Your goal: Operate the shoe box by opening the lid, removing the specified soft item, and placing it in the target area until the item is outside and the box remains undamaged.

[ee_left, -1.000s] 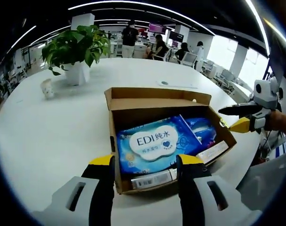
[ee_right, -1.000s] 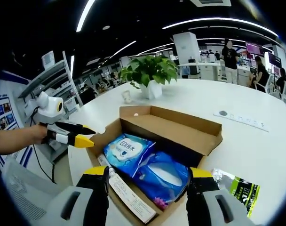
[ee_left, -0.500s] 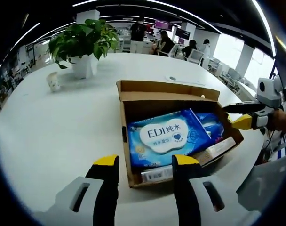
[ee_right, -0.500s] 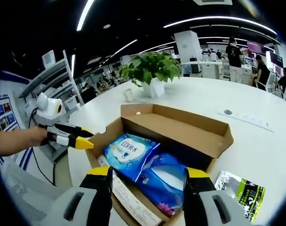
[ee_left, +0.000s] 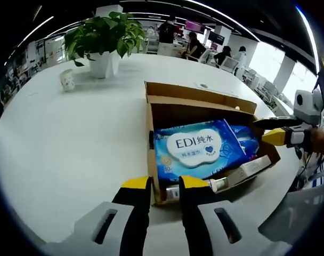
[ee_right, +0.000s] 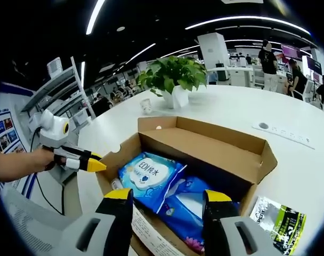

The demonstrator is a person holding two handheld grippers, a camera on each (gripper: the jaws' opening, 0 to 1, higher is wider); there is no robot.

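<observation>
One open cardboard shoe box (ee_left: 202, 106) sits on the white surface (ee_left: 71, 138), lid folded back. Inside, two soft packs: a light-blue wet-wipe pack (ee_left: 196, 149) reading "EDI" with Chinese characters, and a darker blue pack (ee_right: 191, 210) beside it. One slim white tube-like item (ee_left: 242, 172) lies along the box's near edge.

The left gripper (ee_left: 164, 184) hovers at the box's near corner, fingers narrowly parted and holding nothing. The right gripper (ee_right: 167, 196) hangs over the opposite side above the blue packs, fingers wide apart and holding nothing.

In the right gripper view, one green-and-black printed packet (ee_right: 279, 218) lies on the surface just beside the box; its writing is too small to read. One potted plant (ee_left: 103, 40) and one small cup (ee_left: 67, 80) stand well apart from the box. Broad bare surface stretches between them. The surface's edge runs close behind the box's far side in the left gripper view.
</observation>
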